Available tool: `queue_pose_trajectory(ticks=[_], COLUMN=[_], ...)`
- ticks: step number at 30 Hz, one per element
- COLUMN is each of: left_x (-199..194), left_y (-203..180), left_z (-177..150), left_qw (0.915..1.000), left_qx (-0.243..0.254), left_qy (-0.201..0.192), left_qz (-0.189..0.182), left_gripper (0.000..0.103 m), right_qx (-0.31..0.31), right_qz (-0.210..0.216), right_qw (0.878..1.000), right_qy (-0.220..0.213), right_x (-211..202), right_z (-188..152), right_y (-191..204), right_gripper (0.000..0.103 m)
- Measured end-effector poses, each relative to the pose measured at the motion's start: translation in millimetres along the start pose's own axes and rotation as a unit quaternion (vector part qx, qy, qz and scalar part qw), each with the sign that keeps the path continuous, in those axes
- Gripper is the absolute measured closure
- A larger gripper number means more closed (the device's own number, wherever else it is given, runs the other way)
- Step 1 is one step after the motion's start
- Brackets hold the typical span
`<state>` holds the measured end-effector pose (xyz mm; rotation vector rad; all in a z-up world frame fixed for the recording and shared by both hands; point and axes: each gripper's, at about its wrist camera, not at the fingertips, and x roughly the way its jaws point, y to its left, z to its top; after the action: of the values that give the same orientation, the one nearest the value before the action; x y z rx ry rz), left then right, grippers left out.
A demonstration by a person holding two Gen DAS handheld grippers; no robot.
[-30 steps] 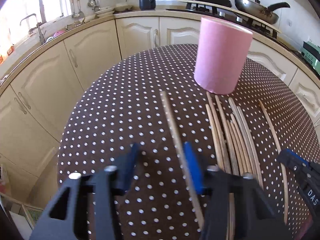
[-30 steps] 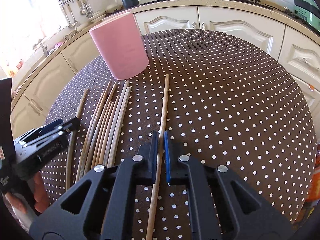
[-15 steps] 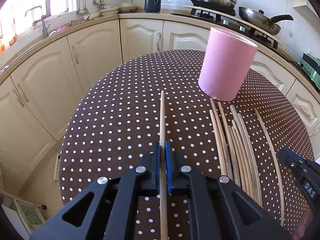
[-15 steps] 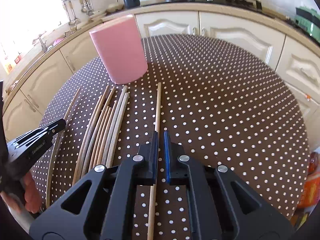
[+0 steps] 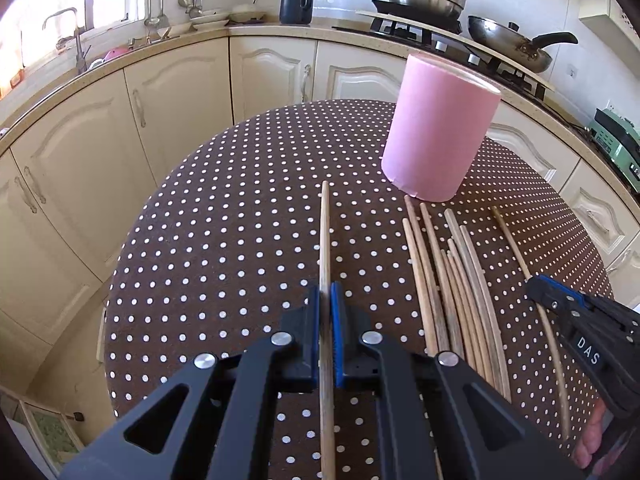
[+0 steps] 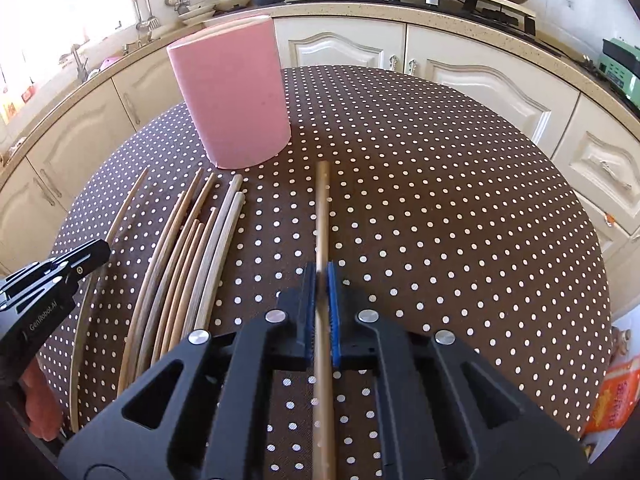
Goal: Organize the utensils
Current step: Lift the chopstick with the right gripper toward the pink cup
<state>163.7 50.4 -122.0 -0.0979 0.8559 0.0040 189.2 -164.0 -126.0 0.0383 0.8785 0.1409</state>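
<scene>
Wooden round chopstick (image 5: pixel 325 240) clamped in left tool (image 5: pixel 327 308), another wooden chopstick (image 6: pixel 322 216) pinched by right tool (image 6: pixel 321 292); matte pink cylinder holder (image 6: pixel 236 92) upright on brown polka-dot tabletop (image 6: pixel 440 200).

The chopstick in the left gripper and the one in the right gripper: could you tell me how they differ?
The left gripper holds a pale, slim chopstick; the right gripper holds a darker, browner chopstick that looks thicker. The left one is sharp in its view; the right one is blurred at the pads. Both are wooden, clamped partway along, pointing ahead over the dotted table, flanking the loose bundle.
</scene>
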Motion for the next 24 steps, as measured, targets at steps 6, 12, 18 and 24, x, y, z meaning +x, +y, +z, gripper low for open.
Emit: queue_pose_trajectory(ticks=[6,12,18,24], left_x=[-7.1,-21.7,-42.6,-42.3], left_y=[-4.7,-3.0,-7.1,-12.7], left_z=[2.6,10.5,21.3,21.4], left_qw=[0.9997,0.9984,0.9945,0.9945], left_qx=[0.003,-0.016,-0.016,0.011], left_qy=[-0.023,-0.054,-0.102,-0.097], left_qz=[0.006,0.003,-0.012,-0.037], left_gripper=[0.097,0.097,0.097,0.096], right_qx=[0.014,0.019,0.034,0.033], right_qz=[0.028,0.039,0.058,0.060], right_qw=[0.999,0.996,0.990,0.989], right_qy=[-0.030,-0.074,-0.127,-0.130], right_x=[-11.9,-35.7,-61.4,-66.1], right_z=[-1.4,2.1,9.4,11.8], right_y=[-4.3,-3.1,-7.6,-9.6], right_gripper=[0.097,0.097,0.097,0.097])
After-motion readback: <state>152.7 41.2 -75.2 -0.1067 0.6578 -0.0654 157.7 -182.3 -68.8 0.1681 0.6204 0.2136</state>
